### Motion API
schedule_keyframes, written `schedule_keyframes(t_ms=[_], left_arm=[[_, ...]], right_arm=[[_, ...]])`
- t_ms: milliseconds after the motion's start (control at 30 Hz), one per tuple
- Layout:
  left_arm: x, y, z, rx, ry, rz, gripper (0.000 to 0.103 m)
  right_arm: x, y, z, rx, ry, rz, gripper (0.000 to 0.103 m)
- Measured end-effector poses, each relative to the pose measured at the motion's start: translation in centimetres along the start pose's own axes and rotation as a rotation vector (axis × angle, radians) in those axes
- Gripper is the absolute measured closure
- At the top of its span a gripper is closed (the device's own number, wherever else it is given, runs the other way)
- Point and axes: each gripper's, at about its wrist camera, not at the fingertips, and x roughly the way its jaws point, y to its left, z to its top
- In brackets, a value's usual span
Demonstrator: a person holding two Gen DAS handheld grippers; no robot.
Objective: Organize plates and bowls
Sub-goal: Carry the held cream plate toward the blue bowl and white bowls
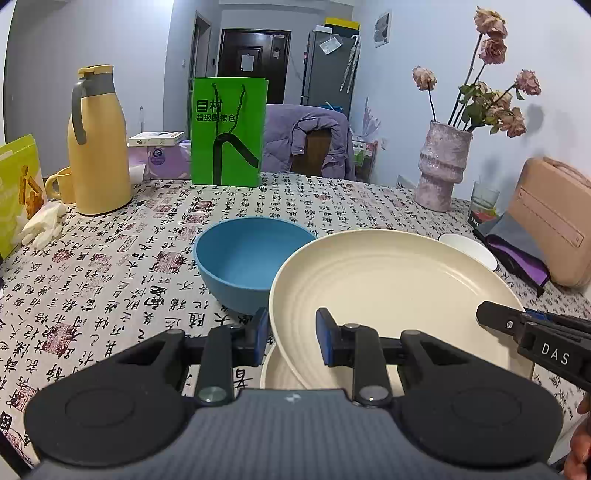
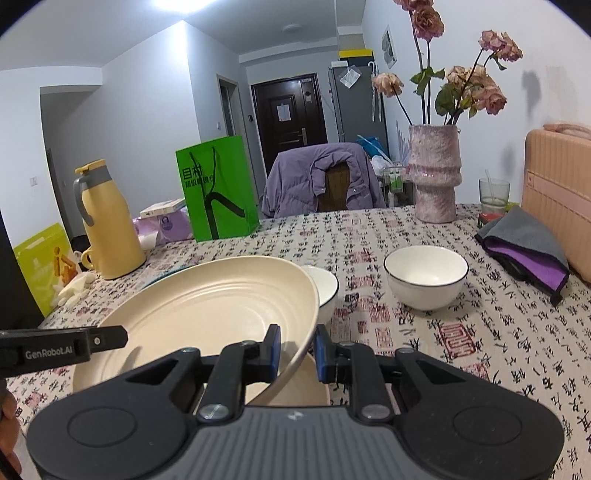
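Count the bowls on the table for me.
3: a blue bowl left of the held cream plate, a white bowl just behind that plate, largely hidden, and another white bowl standing clear to the right. More may be hidden.

Pale grey-blue walls (image 2: 147,110) are being lit from above by a bright ceiling light (image 2: 173,5), and a dark door (image 2: 288,118) is being shown at the far end of the room beside a tall grey cabinet (image 2: 354,103). A table under a cloth printed with calligraphy (image 2: 424,362) is being used to hold a yellow jug (image 1: 98,144), a green paper bag (image 1: 229,131) and a pink vase of dried roses (image 1: 443,166). A chair behind the table is being covered by a purple jacket (image 2: 321,177).
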Motion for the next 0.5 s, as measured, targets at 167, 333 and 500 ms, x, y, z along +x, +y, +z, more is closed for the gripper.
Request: schedule_keyframes(t_ms=[167, 333, 500], left_arm=[[0.1, 0.1, -0.7, 0.001, 0.007, -0.007, 0.076], [0.2, 0.2, -1.3, 0.009, 0.006, -0.002, 0.076], [0.4, 0.3, -1.9, 0.010, 0.016, -0.004, 0.076]], right_arm=[[0.2, -0.2, -0.7, 0.002, 0.020, 0.002, 0.084], [0.3, -0.1, -1.1, 0.000, 0.029, 0.004, 0.084], [0.5, -0.1, -1.5, -0.001, 0.038, 0.006, 0.084]])
